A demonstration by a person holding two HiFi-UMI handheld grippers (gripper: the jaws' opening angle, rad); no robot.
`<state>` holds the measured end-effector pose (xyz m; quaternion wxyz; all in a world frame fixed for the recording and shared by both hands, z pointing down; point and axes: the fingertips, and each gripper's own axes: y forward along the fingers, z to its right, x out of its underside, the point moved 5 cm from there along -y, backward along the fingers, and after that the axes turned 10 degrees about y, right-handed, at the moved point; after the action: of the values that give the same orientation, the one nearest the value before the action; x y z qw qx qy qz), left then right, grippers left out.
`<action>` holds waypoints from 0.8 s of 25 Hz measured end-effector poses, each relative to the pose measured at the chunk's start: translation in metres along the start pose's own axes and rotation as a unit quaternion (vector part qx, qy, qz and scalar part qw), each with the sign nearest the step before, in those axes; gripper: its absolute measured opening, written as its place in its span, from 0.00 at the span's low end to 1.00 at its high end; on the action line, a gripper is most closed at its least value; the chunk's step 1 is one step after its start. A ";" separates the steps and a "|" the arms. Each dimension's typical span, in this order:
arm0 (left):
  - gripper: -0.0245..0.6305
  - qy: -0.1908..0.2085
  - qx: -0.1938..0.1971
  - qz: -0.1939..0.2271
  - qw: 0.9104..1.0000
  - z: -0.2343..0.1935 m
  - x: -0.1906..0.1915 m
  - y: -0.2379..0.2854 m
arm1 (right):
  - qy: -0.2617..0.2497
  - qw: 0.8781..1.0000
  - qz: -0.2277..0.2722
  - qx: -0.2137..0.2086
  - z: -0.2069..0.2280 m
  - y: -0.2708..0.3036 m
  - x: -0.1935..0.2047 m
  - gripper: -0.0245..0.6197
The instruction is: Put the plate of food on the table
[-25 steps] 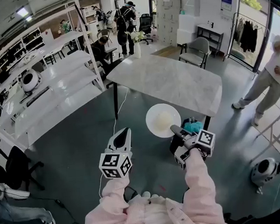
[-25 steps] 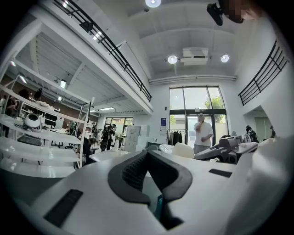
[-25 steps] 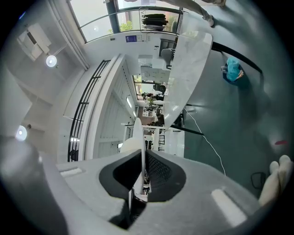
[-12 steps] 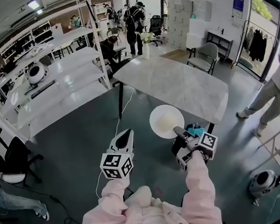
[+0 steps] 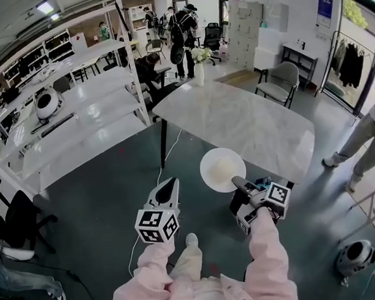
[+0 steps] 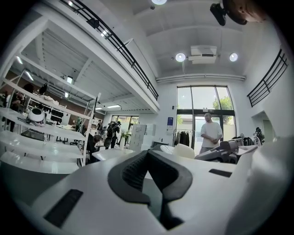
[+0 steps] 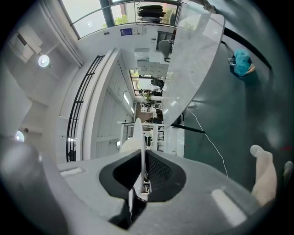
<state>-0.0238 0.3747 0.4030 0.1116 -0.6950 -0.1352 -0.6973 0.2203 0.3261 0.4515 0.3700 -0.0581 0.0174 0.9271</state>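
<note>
Head view; plate (image 5: 221,169) in right gripper (image 5: 236,182)

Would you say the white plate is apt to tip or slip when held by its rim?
Probably stiff: the plate looks flat though the right gripper pinches only its rim. Likely prone to tilt, with the food beyond the grip. Its smooth surface may slip.
</note>
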 end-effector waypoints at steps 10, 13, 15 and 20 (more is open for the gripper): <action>0.03 -0.013 0.004 -0.003 1.000 -0.085 -0.007 0.124 | 0.011 1.000 0.001 0.009 -0.004 0.125 -0.068 0.08; 0.03 -0.010 0.007 -0.004 1.000 -0.111 -0.009 0.162 | 0.014 1.000 0.005 0.007 -0.006 0.163 -0.089 0.08; 0.03 -0.014 0.008 -0.004 1.000 -0.128 -0.009 0.182 | 0.017 1.000 0.007 0.007 -0.006 0.185 -0.100 0.08; 0.03 -0.020 0.020 -0.005 1.000 -0.157 -0.008 0.223 | 0.020 1.000 0.013 0.006 -0.006 0.227 -0.121 0.08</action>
<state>-0.0946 0.1112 0.4032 0.1191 -0.7057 -0.1550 -0.6810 0.1515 0.0781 0.4573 0.3576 -0.0739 0.0312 0.9304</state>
